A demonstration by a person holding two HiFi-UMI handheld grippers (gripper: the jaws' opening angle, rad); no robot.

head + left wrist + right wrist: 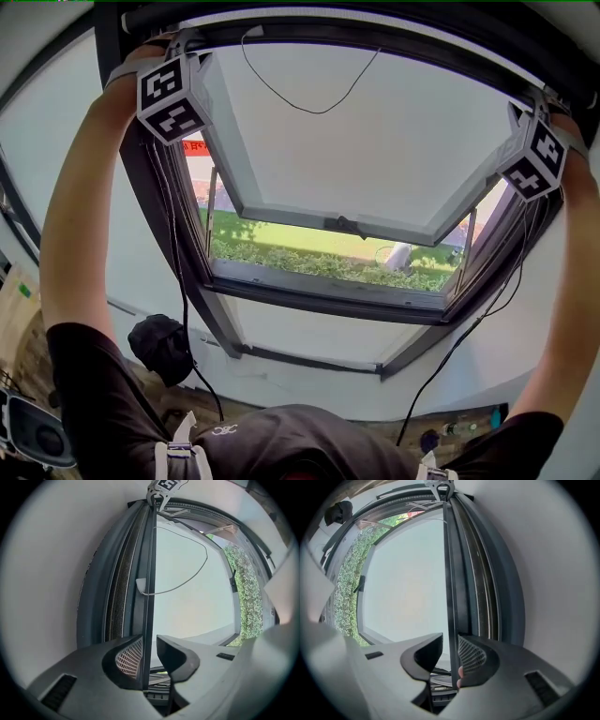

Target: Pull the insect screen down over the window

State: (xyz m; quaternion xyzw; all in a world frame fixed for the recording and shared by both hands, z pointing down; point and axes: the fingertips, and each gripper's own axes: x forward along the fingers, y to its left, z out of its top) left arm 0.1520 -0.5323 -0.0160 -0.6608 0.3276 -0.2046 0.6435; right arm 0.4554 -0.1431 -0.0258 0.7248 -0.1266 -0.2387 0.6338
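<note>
The insect screen's dark pull bar (356, 33) lies along the top of the window frame, with a thin pull cord (309, 98) hanging from it in a loop. My left gripper (178, 56) is raised to the bar's left end and my right gripper (539, 108) to its right end. In the left gripper view the bar (149, 573) runs between the jaws of the left gripper (150, 660), which is shut on it. In the right gripper view the bar (450, 573) passes through the right gripper (450, 660); one pad touches it and a sliver of light shows at the other jaw.
The window sash (347, 141) is tilted open outward, its handle (345, 225) at the lower edge. Green plants (319, 262) show outside. Black cables (178, 281) hang down from both grippers. White wall surrounds the dark frame (220, 319). A black rounded object (161, 345) sits low left.
</note>
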